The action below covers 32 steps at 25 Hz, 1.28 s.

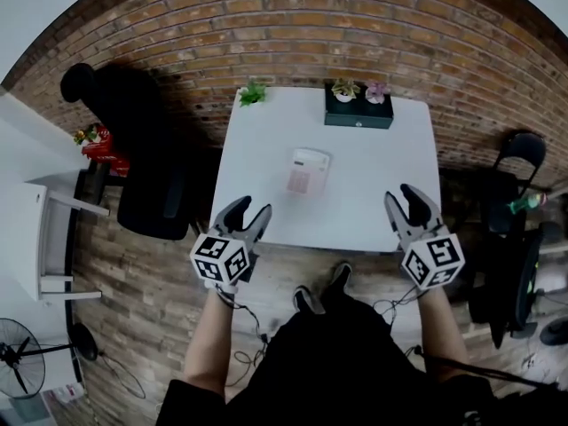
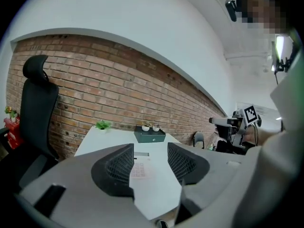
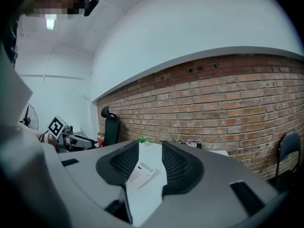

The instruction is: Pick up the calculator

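**Head view.** The calculator is lying flat near the middle of the white worktop, well apart from both tools. The left tongs are hovering over the worktop's near left edge, jaws standing wide apart with nothing between them. The right tongs are hovering over the near right edge, jaws likewise parted and empty. Each is carrying its marker cube. A dark box bearing two small potted plants is sitting at the far edge, and a small green plant is standing at the far left corner. A black office chair is standing left of the worktop, in front of a brick wall.

**Left gripper view.** The left tongs are gaping wide and gripping nothing. The calculator is showing through the gap, lying farther off on the worktop and touched by neither jaw. Beyond it the dark box and the green plant are standing before the brick wall. The right tongs are showing at the right.

**Right gripper view.** The right tongs are also standing wide and empty. The calculator is lying in the gap's line of sight, on the worktop and clear of both jaws. The left tongs are appearing at the left, near the black office chair.
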Available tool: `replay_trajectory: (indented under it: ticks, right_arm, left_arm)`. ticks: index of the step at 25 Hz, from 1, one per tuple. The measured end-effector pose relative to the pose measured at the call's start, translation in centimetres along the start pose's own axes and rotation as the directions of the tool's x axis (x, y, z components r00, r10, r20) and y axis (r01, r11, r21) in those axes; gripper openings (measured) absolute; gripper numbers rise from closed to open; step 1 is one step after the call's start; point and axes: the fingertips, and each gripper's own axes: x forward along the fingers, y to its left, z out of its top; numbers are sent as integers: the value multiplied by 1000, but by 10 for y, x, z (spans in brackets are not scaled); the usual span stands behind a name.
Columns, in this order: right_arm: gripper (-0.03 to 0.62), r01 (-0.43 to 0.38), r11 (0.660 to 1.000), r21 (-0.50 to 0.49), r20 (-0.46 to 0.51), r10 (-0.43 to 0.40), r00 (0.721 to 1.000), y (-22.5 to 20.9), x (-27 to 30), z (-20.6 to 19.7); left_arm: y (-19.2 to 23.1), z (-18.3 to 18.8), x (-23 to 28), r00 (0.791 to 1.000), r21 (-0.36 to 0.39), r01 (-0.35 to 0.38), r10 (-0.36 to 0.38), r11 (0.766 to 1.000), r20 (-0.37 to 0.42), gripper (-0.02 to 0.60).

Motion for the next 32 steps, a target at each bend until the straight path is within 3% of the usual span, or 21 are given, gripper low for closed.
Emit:
replay_trajectory:
  ticks: [7,12,16,20,25,28,32]
  right_arm:
    - [149,-58,998,38,-21,59,998,-48,51,-3]
    - [140,-41,996,76,-61,46,997,-64,72,-13]
    - [126,46,987,155,-84,-33,996,-73,72,-21]
    - [138,123,980,157,-117,-106,987,-78,69,-32]
    - [140,180,963,200,-135,-155,979,-88,72,-47]
    - [144,199,955,219,-142,-171,975,-89,74,-53]
    - [153,216,948,231,-158,-183,970,-89,74,-63]
  left_arm:
    - [23,-4,85,994,-12,42,-43,999,-104,219]
    - [44,-27,145,968,-19,121,-122,992,-220,219]
    - [66,-53,191,929,-17,186,-182,982,-323,219]
    - [87,-84,233,876,-24,251,-238,968,-420,219]
    - [109,-100,274,840,-88,281,-289,956,-459,221]
    - [106,-108,289,800,-111,330,-340,937,-494,221]
    - [93,-118,304,746,-87,396,-376,914,-550,222]
